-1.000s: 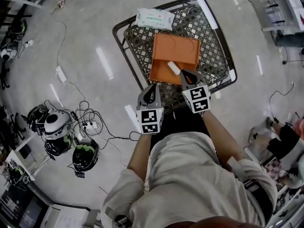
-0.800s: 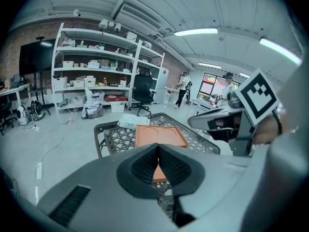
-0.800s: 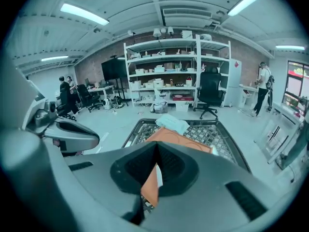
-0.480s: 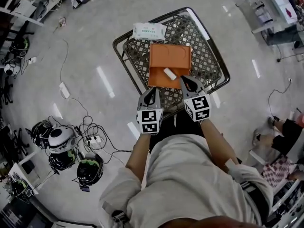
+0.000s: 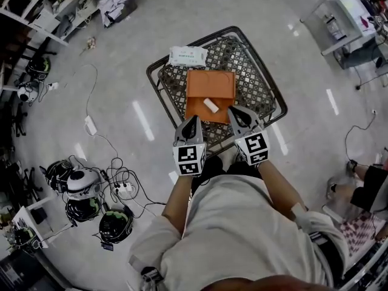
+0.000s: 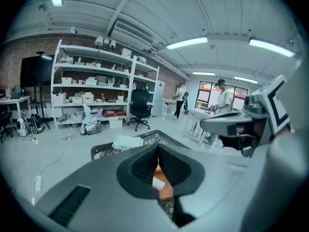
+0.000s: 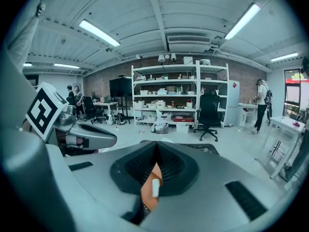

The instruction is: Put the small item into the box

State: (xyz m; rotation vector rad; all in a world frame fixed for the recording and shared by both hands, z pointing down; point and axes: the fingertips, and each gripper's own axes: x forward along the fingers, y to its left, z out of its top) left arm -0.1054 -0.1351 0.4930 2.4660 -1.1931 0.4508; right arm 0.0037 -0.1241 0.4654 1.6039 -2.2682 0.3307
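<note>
A small white item (image 5: 211, 105) lies loose in the orange box (image 5: 209, 83), which sits in a wire shopping cart (image 5: 259, 96). My left gripper (image 5: 193, 121) and right gripper (image 5: 234, 110) hang side by side over the cart's near edge, both shut and empty. In the left gripper view the left gripper (image 6: 157, 149) has its jaws meeting, with the white item (image 6: 158, 182) and the orange box (image 6: 167, 192) seen below. In the right gripper view the right gripper (image 7: 156, 151) is shut too, and the white item (image 7: 155, 188) lies on the orange box (image 7: 147, 199) beneath.
A pack of wipes (image 5: 187, 56) rests at the cart's far left corner. Helmets (image 5: 82, 183), cables and a power strip (image 5: 92, 125) lie on the floor to the left. A seated person (image 5: 367, 183) is at the right. Shelves (image 6: 96, 88), an office chair (image 6: 141, 103) and standing people (image 6: 223, 96) are farther off.
My right gripper has drawn back from the white item, which stays in the orange box. Both grippers now sit nearer the cart's front edge, and the cart looks farther away.
</note>
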